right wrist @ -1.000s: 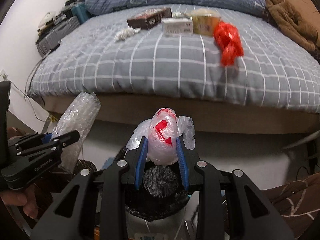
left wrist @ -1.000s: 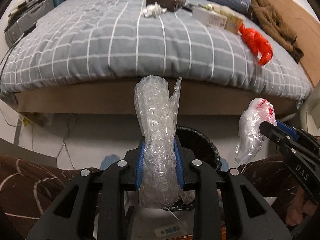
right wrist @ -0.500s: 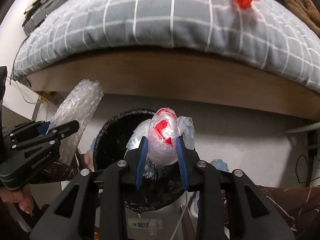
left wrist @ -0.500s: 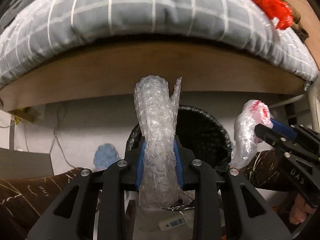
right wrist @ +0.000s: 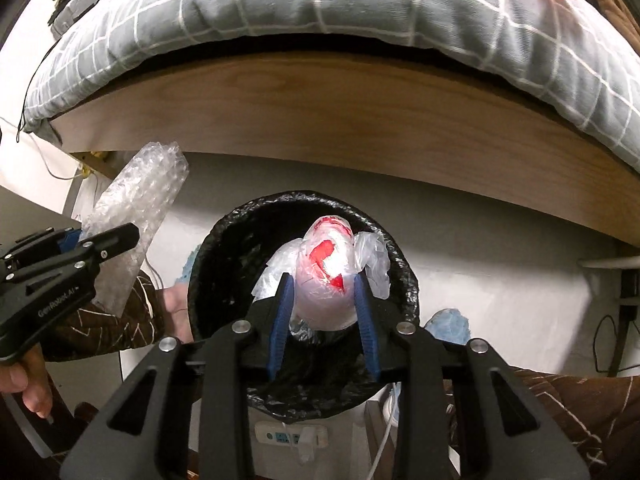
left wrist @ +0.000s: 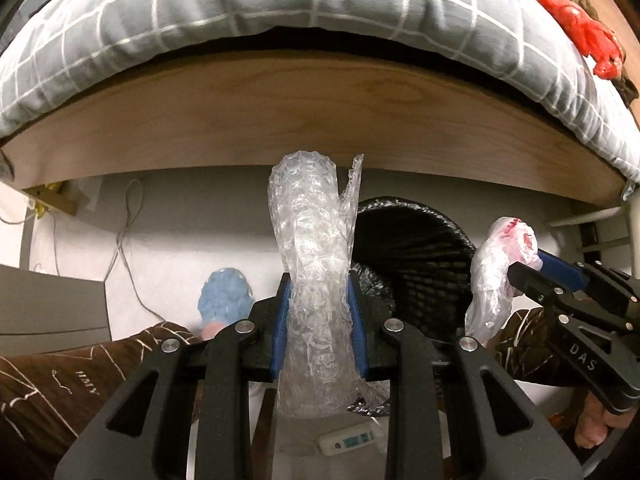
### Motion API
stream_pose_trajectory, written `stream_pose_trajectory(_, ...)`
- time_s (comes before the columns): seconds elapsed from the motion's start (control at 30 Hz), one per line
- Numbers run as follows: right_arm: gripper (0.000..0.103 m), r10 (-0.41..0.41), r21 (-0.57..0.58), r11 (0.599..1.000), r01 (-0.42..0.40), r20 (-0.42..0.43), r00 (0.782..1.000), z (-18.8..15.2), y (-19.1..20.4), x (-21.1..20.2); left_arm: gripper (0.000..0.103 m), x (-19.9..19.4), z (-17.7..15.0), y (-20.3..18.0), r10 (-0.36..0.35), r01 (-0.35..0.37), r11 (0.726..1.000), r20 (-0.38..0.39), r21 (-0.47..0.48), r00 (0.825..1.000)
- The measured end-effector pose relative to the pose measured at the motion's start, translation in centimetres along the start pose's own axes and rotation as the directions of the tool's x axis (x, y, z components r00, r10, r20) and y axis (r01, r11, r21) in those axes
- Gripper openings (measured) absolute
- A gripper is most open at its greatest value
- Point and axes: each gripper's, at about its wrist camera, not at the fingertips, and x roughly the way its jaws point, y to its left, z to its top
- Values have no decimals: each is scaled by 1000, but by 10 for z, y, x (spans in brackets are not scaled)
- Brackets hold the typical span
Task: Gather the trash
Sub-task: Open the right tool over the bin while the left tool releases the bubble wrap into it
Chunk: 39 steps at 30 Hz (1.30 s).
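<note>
Left gripper (left wrist: pixel 318 300): clamped on a roll of bubble wrap (left wrist: pixel 310 264), blue pads pressed into both sides of it.
Bubble wrap: upright between the pads, top end poking well above the fingertips, lower end hanging below them; held just left of the trash bin (left wrist: pixel 416 264) in the left wrist view, not over its mouth.
Right gripper (right wrist: pixel 323 300): jaws opening, with a clear plastic bag with red print (right wrist: pixel 330 276) between the blue pads; pads close against its sides, whether pressing cannot be told for sure.
Plastic bag: crumpled into a ball, loose flaps spilling out past both fingers; directly above the open mouth of the trash bin in the right wrist view.
Trash bin: round, lined with a black bag (right wrist: pixel 224 248), standing on the pale floor just in front of the bed frame (right wrist: pixel 320 120).
Beside the bin: blue slippers (left wrist: pixel 224 296) on the floor to either side, brown patterned trouser legs (left wrist: pixel 80 376) near its front edge, a white power strip (right wrist: pixel 288 436) just before it.
Behind the bin: wooden bed frame, above it a grey checked duvet (left wrist: pixel 280 4) overhanging the edge.
Far above the bin: a red plastic bag (left wrist: pixel 588 36) lying on the duvet towards the right.
Left of the bin: a thin white cable (left wrist: pixel 128 248) trailing across the floor.
</note>
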Motion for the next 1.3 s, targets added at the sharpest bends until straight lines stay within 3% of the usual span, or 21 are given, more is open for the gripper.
stream_pose_trajectory(0.1, 52, -11, 22, 1000, 10, 11, 1000, 0, -5, -1, 25, -2, 1, -2, 0, 0, 1000, 3, 9, 1000)
stream_pose_trajectory(0.23, 68, -32, 52, 998, 31, 23, 999, 2, -16, -4, 25, 0, 3, -10, -12, 12, 1000, 2, 29, 1000)
stream_pose_trajectory(0.43, 84, -78, 97, 993, 73, 50, 996, 2, -38, -12, 25, 8, 4, -25, -43, 43, 997, -9, 58, 999)
stream_pose_trajectory(0.87, 89, -143, 209, 970, 124, 78, 987, -19, -98, -31, 25, 20, 6, -78, -83, 88, 984, -38, 153, 996)
stream_pose_trajectory(1.07, 90, -150, 243, 962, 125, 86, 985, -18, -107, -36, 26, 29, 6, -93, -85, 91, 978, -40, 185, 996)
stream_pose_trajectory(1.17, 90, -156, 237, 963, 131, 88, 984, -18, -105, -37, 30, 29, 2, -94, -79, 84, 979, -34, 186, 996)
stream_pose_trajectory(1.3, 90, -157, 229, 965, 128, 113, 981, -14, -104, -42, 47, 21, 2, -95, -55, 52, 980, 10, 192, 998)
